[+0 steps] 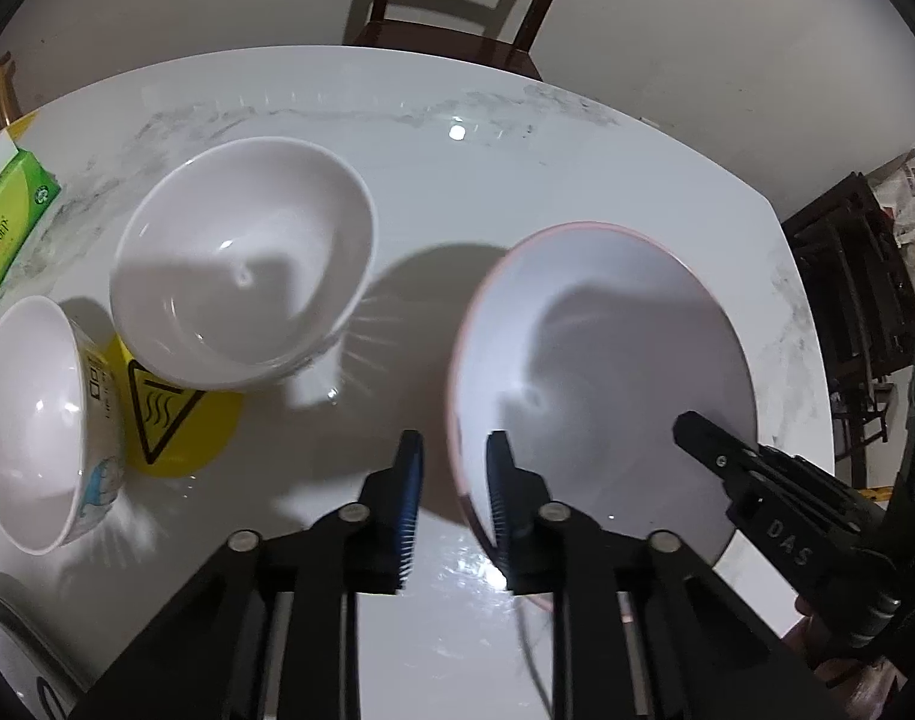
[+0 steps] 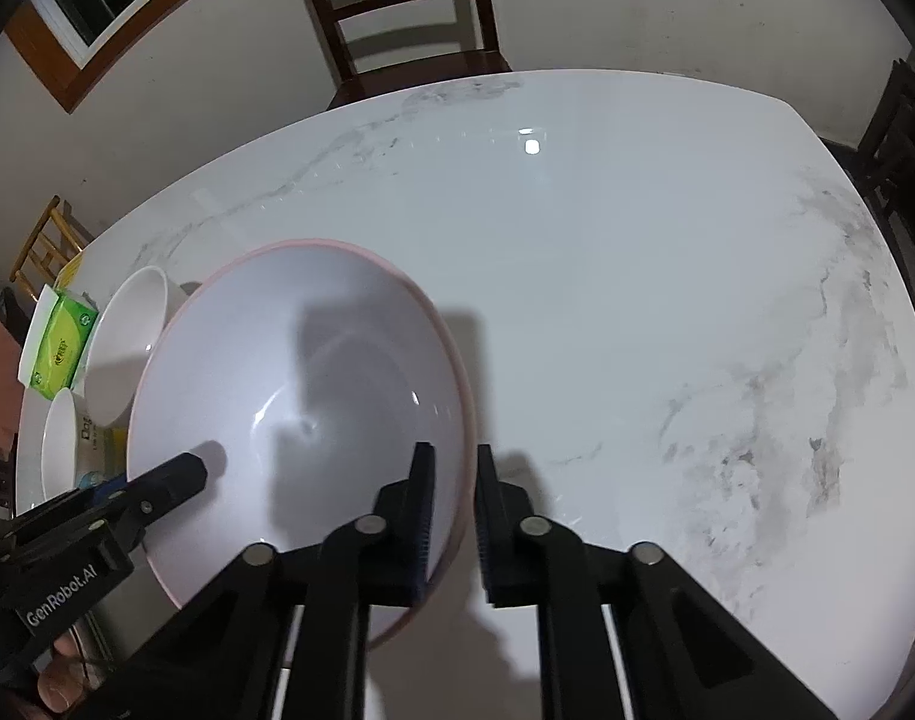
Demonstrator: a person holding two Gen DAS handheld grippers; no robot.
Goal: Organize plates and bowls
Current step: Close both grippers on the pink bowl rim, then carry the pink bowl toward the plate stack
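A large white bowl with a pink rim [image 1: 607,360] [image 2: 289,372] sits on the white marble table [image 2: 637,300]. My left gripper [image 1: 454,474] is shut on its near left rim, one finger inside and one outside. My right gripper [image 2: 455,504] is shut on the opposite rim in the same way. Each wrist view shows the other gripper's inner finger [image 1: 697,432] [image 2: 187,471] reaching into the bowl. A plain white bowl [image 1: 241,270] [image 2: 127,348] stands to the left. Beside it is a bowl with a cartoon print [image 1: 31,420].
A yellow round mat with a warning triangle [image 1: 175,420] lies under the two smaller bowls. A green tissue pack [image 1: 7,222] [image 2: 61,348] sits at the table's left edge. A wooden chair [image 1: 451,0] [image 2: 409,12] stands behind the table. A plate's rim [image 1: 7,642] shows at lower left.
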